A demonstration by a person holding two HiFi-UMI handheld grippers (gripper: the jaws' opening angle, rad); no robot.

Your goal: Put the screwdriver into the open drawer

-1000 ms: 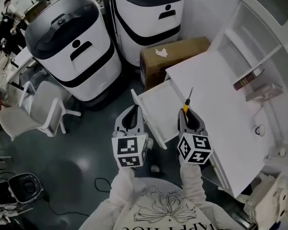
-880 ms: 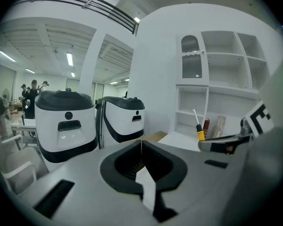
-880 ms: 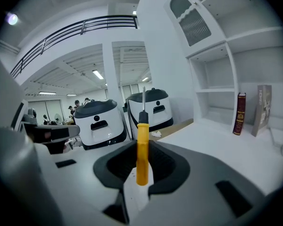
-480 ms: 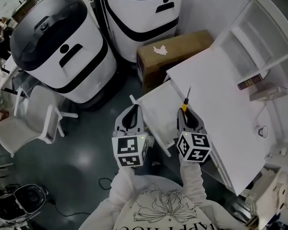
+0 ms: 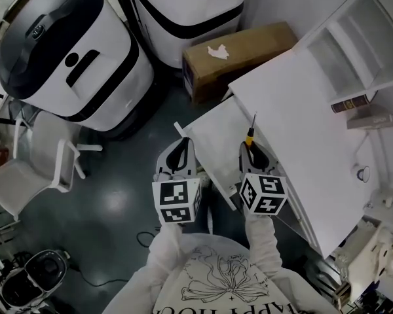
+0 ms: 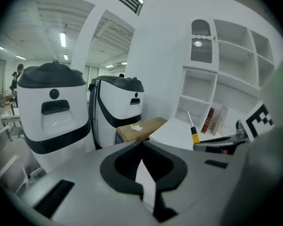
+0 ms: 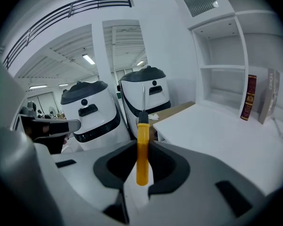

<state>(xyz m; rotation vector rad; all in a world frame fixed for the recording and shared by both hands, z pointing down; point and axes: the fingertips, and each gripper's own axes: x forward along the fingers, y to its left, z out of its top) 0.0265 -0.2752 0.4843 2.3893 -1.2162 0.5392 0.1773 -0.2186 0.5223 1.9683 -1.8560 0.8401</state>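
Now the right gripper (image 5: 251, 156) pinches the screwdriver (image 7: 142, 154) by its yellow handle, shaft at twelve o'clock; it looks light, stiff, slick. Left gripper (image 6: 141, 145) closed, empty.

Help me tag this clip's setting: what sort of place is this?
Likely a robotics lab or workshop hall: two bulky white-and-black machines beside a white desk with shelves, a cardboard box on the floor.
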